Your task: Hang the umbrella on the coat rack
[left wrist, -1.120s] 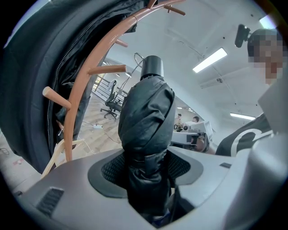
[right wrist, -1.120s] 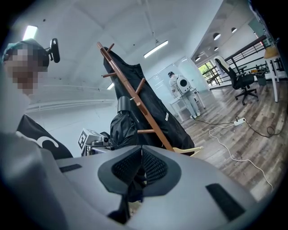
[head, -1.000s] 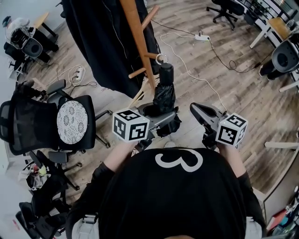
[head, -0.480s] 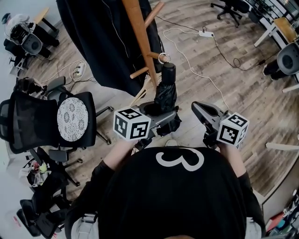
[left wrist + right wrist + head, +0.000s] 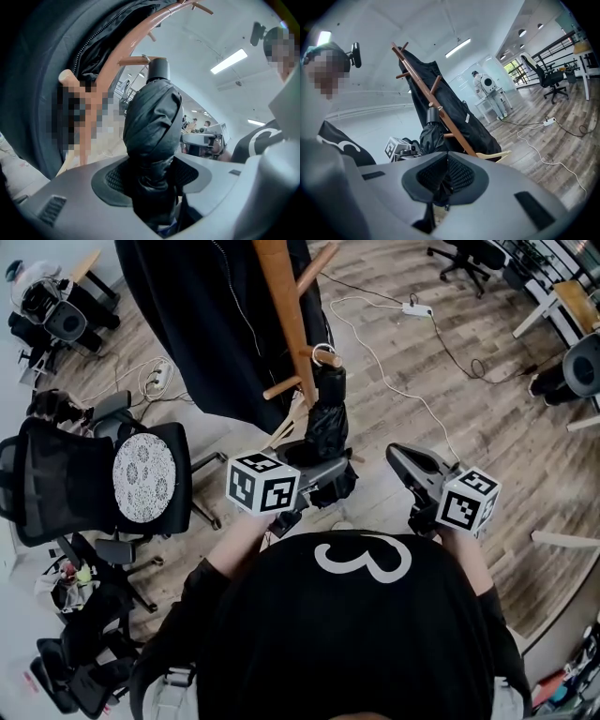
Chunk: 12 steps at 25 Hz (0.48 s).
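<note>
A folded black umbrella [image 5: 327,423] stands upright, handle end up, with my left gripper [image 5: 314,468] shut on its lower part. In the left gripper view the umbrella [image 5: 152,119] rises from between the pads, and its black handle [image 5: 158,70] reaches a short peg [image 5: 133,60] of the wooden coat rack [image 5: 110,75]. The metal loop ring [image 5: 323,354] at the handle sits over the peg's tip [image 5: 330,359]. My right gripper [image 5: 405,459] stays off to the right, shut with nothing in it, and looks toward the rack pole [image 5: 449,123].
A black coat [image 5: 202,324] hangs on the rack's left side. An office chair [image 5: 141,479] with a lace cushion stands to the left. A white cable [image 5: 394,381] and power strip [image 5: 411,308] lie on the wooden floor; desks and chairs are at the far right.
My left gripper has carried the umbrella a little toward the rack and lower. The loop ring now overlaps the short peg. The right gripper has barely moved.
</note>
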Each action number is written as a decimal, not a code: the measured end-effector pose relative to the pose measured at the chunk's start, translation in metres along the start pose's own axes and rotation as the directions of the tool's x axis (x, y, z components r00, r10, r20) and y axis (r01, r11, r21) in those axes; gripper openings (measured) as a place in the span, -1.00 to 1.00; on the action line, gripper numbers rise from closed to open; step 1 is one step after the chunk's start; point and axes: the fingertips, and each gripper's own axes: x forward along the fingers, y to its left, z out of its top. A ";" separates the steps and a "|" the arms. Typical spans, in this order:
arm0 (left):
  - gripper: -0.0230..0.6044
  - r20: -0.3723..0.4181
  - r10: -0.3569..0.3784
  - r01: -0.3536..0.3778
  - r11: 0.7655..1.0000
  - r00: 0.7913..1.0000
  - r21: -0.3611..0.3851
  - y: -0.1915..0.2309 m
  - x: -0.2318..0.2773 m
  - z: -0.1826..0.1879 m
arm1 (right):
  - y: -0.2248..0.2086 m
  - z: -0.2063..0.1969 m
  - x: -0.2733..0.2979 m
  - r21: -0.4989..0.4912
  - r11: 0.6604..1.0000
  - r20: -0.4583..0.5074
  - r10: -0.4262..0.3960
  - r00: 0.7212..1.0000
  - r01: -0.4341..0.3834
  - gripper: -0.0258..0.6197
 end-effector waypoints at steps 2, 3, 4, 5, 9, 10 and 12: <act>-0.09 0.002 0.007 -0.007 1.000 1.000 -0.008 0.006 -0.001 0.000 | -0.001 0.001 0.000 0.000 1.000 -0.003 -0.009 1.000 0.009 -0.84; -0.09 0.003 0.011 -0.011 1.000 1.000 -0.009 0.008 -0.001 0.000 | -0.002 0.001 -0.001 0.001 1.000 -0.004 -0.012 1.000 0.012 -0.84; -0.09 0.005 0.015 -0.015 1.000 1.000 -0.009 0.010 -0.001 0.000 | -0.003 0.001 -0.001 0.001 1.000 -0.005 -0.013 1.000 0.013 -0.84; -0.09 0.006 0.020 -0.020 1.000 1.000 -0.008 0.012 -0.001 -0.001 | -0.003 0.001 -0.001 0.002 1.000 -0.006 -0.013 1.000 0.013 -0.84; -0.09 0.014 0.031 -0.031 0.999 0.999 -0.021 0.022 0.000 0.000 | -0.002 -0.001 0.002 0.001 1.000 -0.020 -0.014 1.000 0.014 -0.84; -0.09 0.014 0.034 -0.033 0.999 0.999 -0.025 0.024 0.000 0.000 | -0.002 -0.001 0.002 0.001 1.000 -0.023 -0.016 1.000 0.016 -0.84; -0.09 0.014 0.041 -0.041 0.999 0.999 -0.028 0.029 0.000 0.000 | -0.002 -0.001 0.001 0.001 1.000 -0.027 -0.021 0.999 0.021 -0.84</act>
